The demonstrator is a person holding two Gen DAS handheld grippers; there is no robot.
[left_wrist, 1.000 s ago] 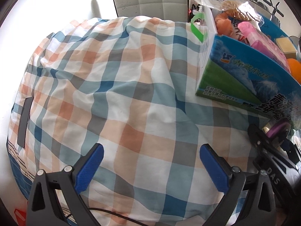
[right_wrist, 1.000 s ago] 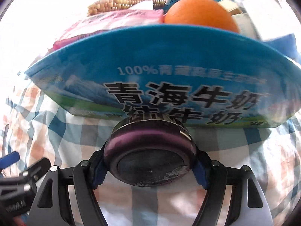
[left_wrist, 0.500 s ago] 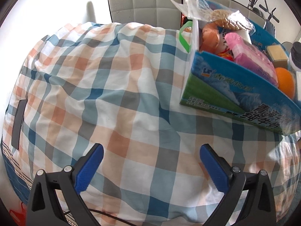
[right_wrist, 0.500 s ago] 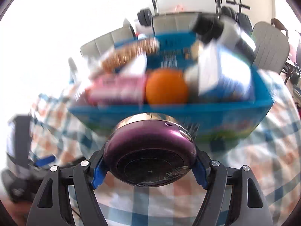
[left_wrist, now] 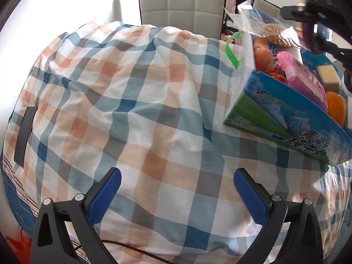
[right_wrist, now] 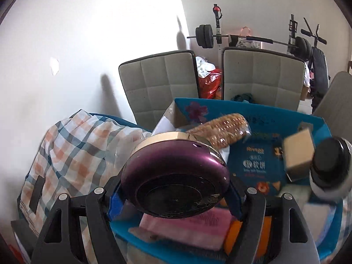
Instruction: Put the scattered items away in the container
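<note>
My right gripper [right_wrist: 173, 200] is shut on a round purple compact with a gold rim [right_wrist: 173, 176] and holds it above the open blue carton [right_wrist: 253, 167]. The carton holds a packed corn cob [right_wrist: 222, 129], a pink pack [right_wrist: 189, 231], an orange [right_wrist: 266, 228], a small tan box [right_wrist: 298, 156] and a black-capped jar [right_wrist: 331, 165]. In the left wrist view the carton [left_wrist: 292, 118] stands at the right on the checked cloth [left_wrist: 132, 110], and the right gripper [left_wrist: 319, 26] hangs over it. My left gripper [left_wrist: 177, 193] is open and empty above the cloth.
Two grey padded chairs [right_wrist: 160, 83] [right_wrist: 261, 77] stand behind the table. Weight equipment [right_wrist: 253, 37] lines the far wall. A dark flat strip [left_wrist: 25, 136] lies at the cloth's left edge. A green handle [left_wrist: 233, 50] sticks out of the carton's left side.
My right gripper has risen with the compact from the table in front of the carton to above its open top. The left gripper has stayed open and drawn back slightly.
</note>
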